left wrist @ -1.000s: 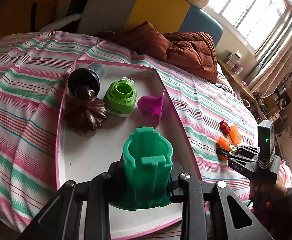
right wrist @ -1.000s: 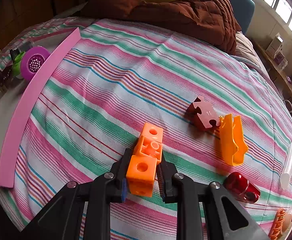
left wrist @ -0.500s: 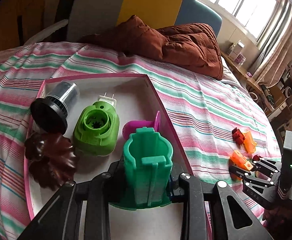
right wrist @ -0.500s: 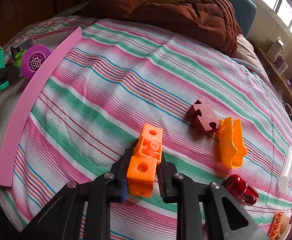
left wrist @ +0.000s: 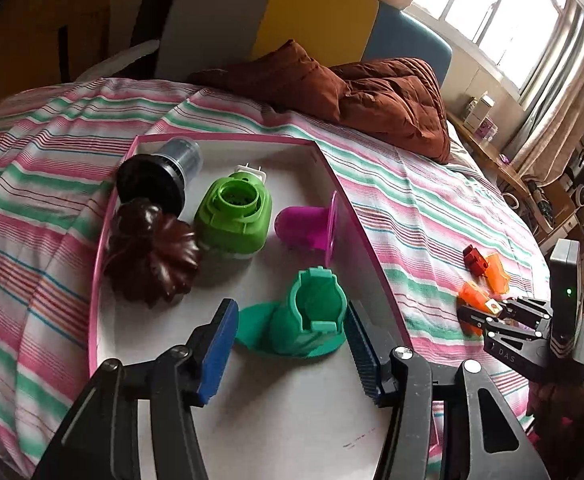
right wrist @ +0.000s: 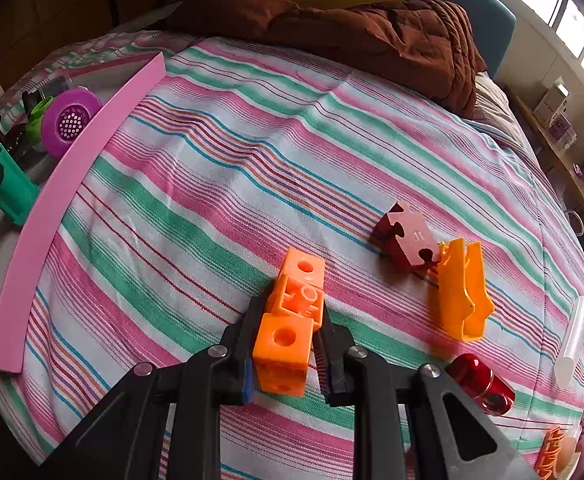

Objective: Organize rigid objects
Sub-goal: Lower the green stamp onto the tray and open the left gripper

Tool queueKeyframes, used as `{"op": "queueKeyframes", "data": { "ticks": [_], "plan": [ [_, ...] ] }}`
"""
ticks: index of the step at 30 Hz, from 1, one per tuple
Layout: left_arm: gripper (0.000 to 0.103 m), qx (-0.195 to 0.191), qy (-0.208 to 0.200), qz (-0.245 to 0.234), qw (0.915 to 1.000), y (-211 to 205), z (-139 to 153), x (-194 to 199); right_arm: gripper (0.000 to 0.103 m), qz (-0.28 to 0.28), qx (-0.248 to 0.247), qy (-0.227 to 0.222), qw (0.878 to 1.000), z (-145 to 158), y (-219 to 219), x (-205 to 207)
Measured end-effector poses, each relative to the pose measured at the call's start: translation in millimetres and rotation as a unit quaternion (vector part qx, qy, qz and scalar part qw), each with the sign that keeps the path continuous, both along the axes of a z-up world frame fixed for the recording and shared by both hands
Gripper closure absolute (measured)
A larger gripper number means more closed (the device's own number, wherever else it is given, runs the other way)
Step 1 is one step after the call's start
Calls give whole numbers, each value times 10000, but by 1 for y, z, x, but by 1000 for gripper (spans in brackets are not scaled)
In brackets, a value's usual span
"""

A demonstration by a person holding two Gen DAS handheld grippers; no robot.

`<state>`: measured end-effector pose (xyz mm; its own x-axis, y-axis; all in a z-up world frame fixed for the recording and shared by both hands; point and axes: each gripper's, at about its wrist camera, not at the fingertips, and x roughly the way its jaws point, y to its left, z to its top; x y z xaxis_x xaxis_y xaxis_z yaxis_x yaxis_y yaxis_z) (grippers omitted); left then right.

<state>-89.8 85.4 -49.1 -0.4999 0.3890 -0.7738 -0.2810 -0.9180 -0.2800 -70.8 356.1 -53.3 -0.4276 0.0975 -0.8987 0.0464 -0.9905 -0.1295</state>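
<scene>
My left gripper (left wrist: 289, 344) is open over the pink-rimmed white tray (left wrist: 356, 220). The teal green cup piece (left wrist: 312, 320) sits on the tray between its jaws, free of them. In the tray also lie a lime green plug part (left wrist: 233, 216), a magenta strainer (left wrist: 310, 226), a dark brown fluted mould (left wrist: 151, 256) and a black and clear cylinder (left wrist: 163, 172). My right gripper (right wrist: 283, 344) is shut on the orange block piece (right wrist: 292, 316) on the striped bedspread. It also shows in the left wrist view (left wrist: 480, 308).
On the bedspread near my right gripper lie a dark red puzzle block (right wrist: 408, 240), an orange clip-shaped part (right wrist: 460, 292), a red glossy cylinder (right wrist: 480, 384) and a clear tube (right wrist: 572, 336). A brown quilt (right wrist: 352, 28) lies at the bed's head. The tray's pink wall (right wrist: 67, 184) is at left.
My left gripper has opened and let go of the teal cup piece, which now rests on the tray. The left gripper drew back slightly. The right gripper stays shut on the orange piece.
</scene>
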Motion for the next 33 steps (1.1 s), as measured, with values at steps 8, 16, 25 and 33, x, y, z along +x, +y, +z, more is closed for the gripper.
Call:
{"op": "queueKeyframes", "data": {
  "ticks": [8,16,25,33],
  "plan": [
    [62,-278,-180,-110,9994,0,-5,17,80,-12,56,16,10000,0,-2,1],
    [73,-305,-253,10,9992,13,-10,-7,80,-9,91,29,10000,0,-2,1],
    [73,-418,-104,-123,9990,33,-14,-34,80,-9,97,29,9999,1,-3,1],
    [67,-303,-63,-251,9992,31,-7,-13,80,-16,89,30,10000,1,-3,1]
  ]
}}
